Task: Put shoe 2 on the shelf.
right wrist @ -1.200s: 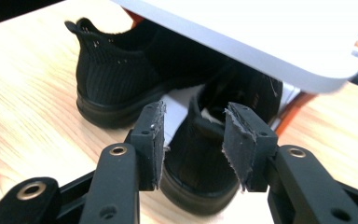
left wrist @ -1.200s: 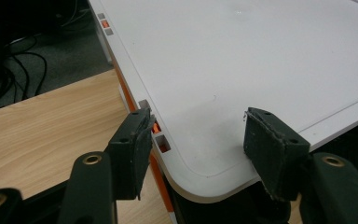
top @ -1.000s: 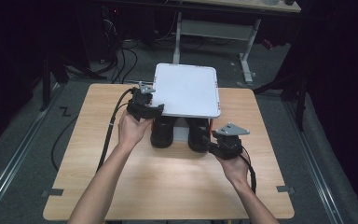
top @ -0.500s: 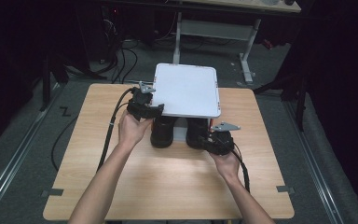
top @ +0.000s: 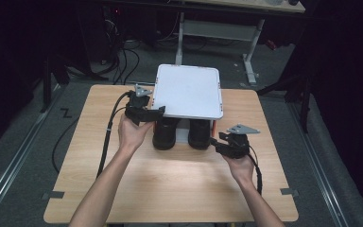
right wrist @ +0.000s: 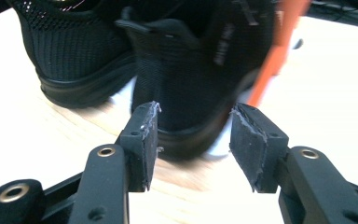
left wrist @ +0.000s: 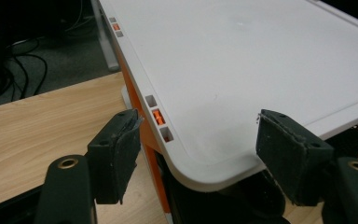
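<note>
Left tongs, centre-left of the high view, have just been opening; jaws wide astride the near corner of a white tray-like shelf on orange legs, not gripping. Beneath it, two black mesh shoes, heels toward the person, long axes running away. Right tongs, centre-right, also just opening, gape near the right shoe's heel, holding nothing.

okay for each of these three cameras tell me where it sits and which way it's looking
High view: above the person's side, looking forward and down on the table; both forearms, left gripper, right gripper.
Left gripper view: rides that gripper, facing the white shelf top; own open jaws.
Right gripper view: low, facing the black shoes; own open jaws.
Shared: shelf top and shoes also appear from above.
</note>
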The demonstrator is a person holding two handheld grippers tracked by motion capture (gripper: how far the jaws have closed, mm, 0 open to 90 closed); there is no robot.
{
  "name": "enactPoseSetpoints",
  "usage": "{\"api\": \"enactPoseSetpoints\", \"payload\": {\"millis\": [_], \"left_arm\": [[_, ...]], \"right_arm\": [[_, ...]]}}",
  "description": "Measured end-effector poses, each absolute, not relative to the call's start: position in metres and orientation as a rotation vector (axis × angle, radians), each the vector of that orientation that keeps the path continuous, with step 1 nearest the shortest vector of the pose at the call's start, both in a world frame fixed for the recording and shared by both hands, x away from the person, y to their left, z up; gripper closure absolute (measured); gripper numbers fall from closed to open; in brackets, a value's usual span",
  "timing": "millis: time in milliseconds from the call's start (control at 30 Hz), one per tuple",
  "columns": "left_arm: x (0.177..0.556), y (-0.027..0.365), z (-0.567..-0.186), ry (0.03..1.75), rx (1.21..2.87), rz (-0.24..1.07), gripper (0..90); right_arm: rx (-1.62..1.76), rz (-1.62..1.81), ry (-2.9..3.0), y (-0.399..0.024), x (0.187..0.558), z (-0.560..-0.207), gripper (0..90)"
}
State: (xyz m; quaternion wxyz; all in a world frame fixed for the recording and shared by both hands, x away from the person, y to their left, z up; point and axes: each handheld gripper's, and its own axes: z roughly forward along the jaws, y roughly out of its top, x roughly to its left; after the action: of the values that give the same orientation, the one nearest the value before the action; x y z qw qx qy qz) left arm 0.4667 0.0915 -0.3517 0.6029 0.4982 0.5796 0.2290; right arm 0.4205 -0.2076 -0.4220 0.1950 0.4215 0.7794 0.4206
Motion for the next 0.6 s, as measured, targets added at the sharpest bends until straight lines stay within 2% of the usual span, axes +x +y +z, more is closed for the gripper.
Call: {"api": "enactPoseSetpoints", "payload": {"millis": [233,600], "left_arm": [[0.433,0.117,-0.358,1.318,1.079,0.538,31.4],[0.385,0.17,-0.421,1.428,1.033,0.564,30.8]], "right_arm": [[1.243,1.2,2.107,-0.254,0.405,-0.428,49.6],[1.354,1.128,2.056,-0.294,0.387,-0.468,51.1]]}}
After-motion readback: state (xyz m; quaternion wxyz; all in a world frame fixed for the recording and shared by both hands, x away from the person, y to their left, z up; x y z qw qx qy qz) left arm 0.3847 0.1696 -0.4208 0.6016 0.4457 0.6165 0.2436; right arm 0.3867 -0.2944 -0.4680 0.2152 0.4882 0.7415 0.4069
